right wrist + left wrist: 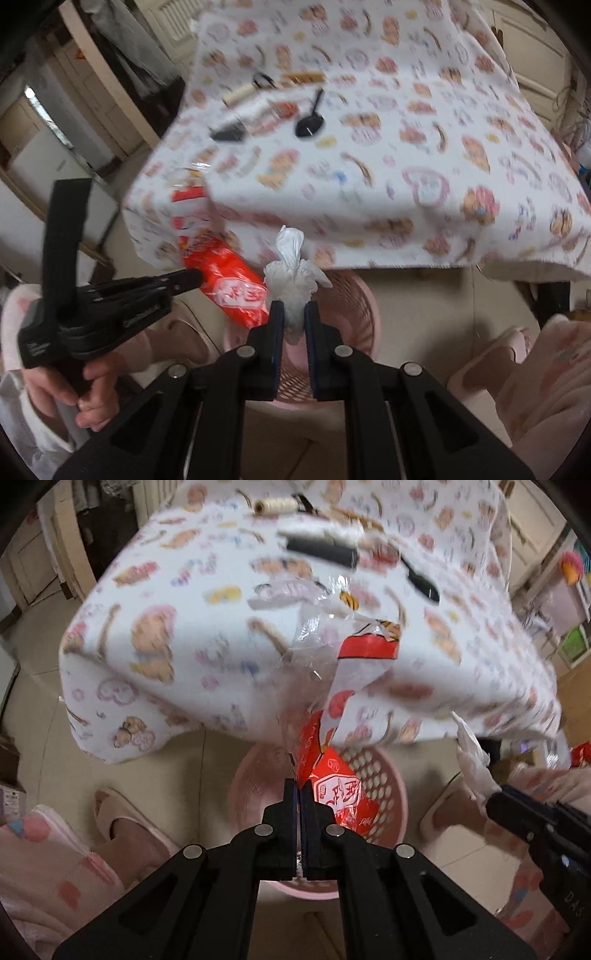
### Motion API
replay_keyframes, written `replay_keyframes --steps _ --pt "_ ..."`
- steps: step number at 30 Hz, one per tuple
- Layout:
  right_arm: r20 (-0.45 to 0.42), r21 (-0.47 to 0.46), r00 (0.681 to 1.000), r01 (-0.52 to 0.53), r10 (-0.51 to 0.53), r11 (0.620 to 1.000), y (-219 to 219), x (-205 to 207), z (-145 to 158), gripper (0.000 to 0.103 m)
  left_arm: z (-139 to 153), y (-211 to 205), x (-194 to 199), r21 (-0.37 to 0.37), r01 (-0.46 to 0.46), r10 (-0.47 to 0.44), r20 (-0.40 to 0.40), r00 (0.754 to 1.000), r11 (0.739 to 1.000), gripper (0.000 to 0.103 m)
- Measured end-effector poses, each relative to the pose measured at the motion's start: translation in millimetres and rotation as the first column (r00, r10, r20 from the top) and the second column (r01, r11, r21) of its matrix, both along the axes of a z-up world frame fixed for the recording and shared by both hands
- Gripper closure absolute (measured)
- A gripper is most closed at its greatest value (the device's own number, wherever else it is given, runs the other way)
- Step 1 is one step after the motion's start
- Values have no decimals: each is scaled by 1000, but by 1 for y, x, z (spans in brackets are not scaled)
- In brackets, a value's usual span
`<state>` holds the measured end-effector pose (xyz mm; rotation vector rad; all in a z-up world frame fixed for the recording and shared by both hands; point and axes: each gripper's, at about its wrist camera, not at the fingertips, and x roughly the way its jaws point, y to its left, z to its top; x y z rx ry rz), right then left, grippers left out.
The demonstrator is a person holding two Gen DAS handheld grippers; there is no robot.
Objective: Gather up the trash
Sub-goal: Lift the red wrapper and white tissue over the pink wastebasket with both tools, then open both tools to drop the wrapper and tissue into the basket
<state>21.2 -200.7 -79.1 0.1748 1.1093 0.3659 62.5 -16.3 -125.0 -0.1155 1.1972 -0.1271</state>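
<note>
**Two items held over the bin**

My left tool (300,788) pinches a red-and-clear plastic snack wrapper (334,790); my right tool (294,314) pinches a crumpled white tissue (291,273). Both hang above the pink perforated plastic basket (354,314) on the floor beside the desk (369,147). Step in hand: disposal. Next, I judge: spread both tools, letting both drop in.

Left gripper (300,794) pinched tight on a red snack wrapper (338,786); right gripper (294,314) clamps a crumpled white tissue (293,273) (fingers slightly apart). Both point forward, side by side.
</note>
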Motion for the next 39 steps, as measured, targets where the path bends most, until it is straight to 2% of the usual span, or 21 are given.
replay_keyframes --steps 6,9,13,17,19,22,23,24,25,26,28,32,36,39 --pt "-72 -24 997 6 -7 1000 1 11 -26 92 -16 -8 0 -16 26 -27 -88 996 1000 103" --pt "-98 -35 995 8 -11 999 2 16 -36 92 -22 -10 -2 -21 33 -35 -121 992 999 98" --pt "-136 -32 991 12 -17 999 2 19 -49 92 -28 -10 -2 -25 30 -33 -159 987 999 83" --pt "-159 -69 987 5 -16 998 3 22 -63 92 -34 -5 1 -18 26 -29 -188 982 999 64" --pt "-170 -72 985 9 -21 997 3 22 -66 92 -32 -2 2 -20 18 -22 -184 983 1000 59" --pt "-166 -82 986 18 -32 996 4 24 -65 87 -22 2 2 0 14 -14 -147 989 1000 50" --pt "-161 -80 987 18 -31 997 4 24 -64 83 -18 3 1 17 11 -9 -129 992 1000 44" --pt "-154 -84 987 22 -35 996 4 23 -63 75 -14 3 1 41 7 -3 -113 994 999 39" --pt "-146 -95 988 30 -44 995 2 23 -61 68 -10 3 0 83 -2 9 -87 996 997 29" --pt "-137 -106 989 38 -52 994 1 22 -60 66 -5 3 -2 120 -12 19 -58 998 993 25" --pt "-126 -109 990 45 -59 993 0 23 -57 61 6 4 -5 148 -23 22 6 1000 989 24" --pt "-87 -123 994 62 -73 990 -1 23 -42 54 27 9 -12 121 -24 9 126 992 992 21" --pt "3 -119 997 83 -83 989 -2 16 -20 45 52 11 -22 110 -44 15 257 966 993 16" --pt "74 -103 992 107 -99 989 -5 11 -3 40 68 16 -29 107 -68 27 345 938 992 7"
